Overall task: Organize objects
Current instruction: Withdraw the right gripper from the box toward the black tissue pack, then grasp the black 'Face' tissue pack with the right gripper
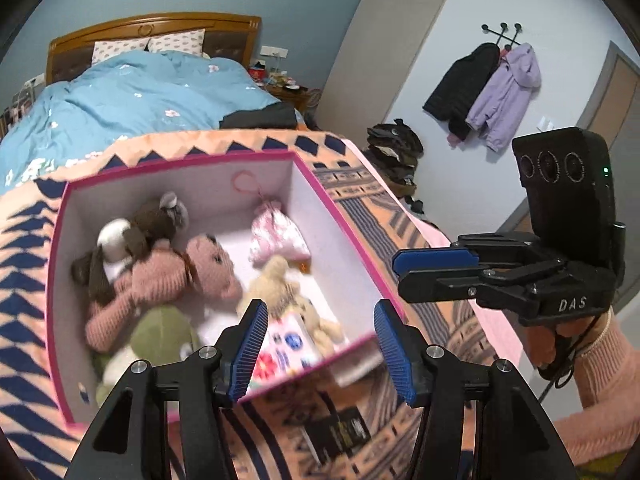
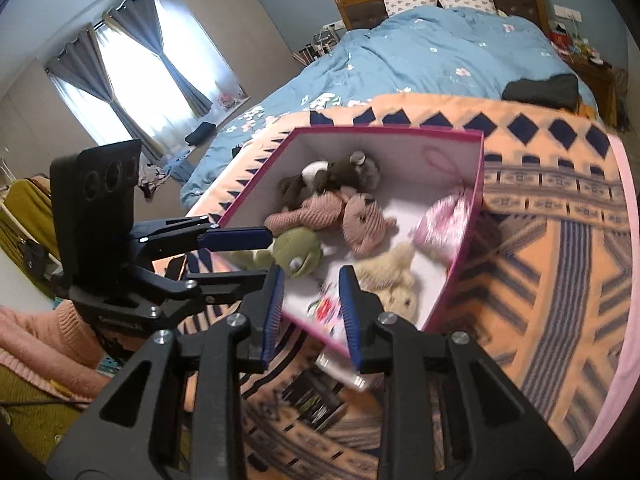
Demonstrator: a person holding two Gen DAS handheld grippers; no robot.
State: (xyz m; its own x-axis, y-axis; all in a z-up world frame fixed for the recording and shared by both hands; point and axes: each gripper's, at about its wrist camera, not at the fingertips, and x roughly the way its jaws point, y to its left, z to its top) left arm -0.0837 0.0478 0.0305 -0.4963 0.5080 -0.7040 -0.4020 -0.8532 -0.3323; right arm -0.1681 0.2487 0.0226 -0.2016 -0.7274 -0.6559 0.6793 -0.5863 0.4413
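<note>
Bedroom walls in pale blue frame a wooden-headed bed under a blue floral duvet, with an orange blanket patterned in navy diamonds spread over its foot. On that blanket sits the open pink-rimmed white cardboard box, just ahead of both pairs of fingers and tipped towards them.

Inside lie the soft toys: a dusty-pink knitted teddy bear across the middle, a dark brown and white plush animal beyond it, a green plush frog nearest the left fingers, a cream fluffy plush and a pink floral drawstring pouch towards the far right corner. A flowered card or packet leans against the near wall; blur hides what it is.

The left gripper stands moderately open and holds nothing, its blue pads straddling the near rim without touching it. The right gripper is only slightly parted, also empty, poised over the same near edge.

My reading is that the toys are light, squashy and not slippery, so a pinch on a limb or a bunched body would do. The box is stiffer but thin-walled; its rim is the natural place to take, one wall between the pads, gently enough not to buckle it.
</note>
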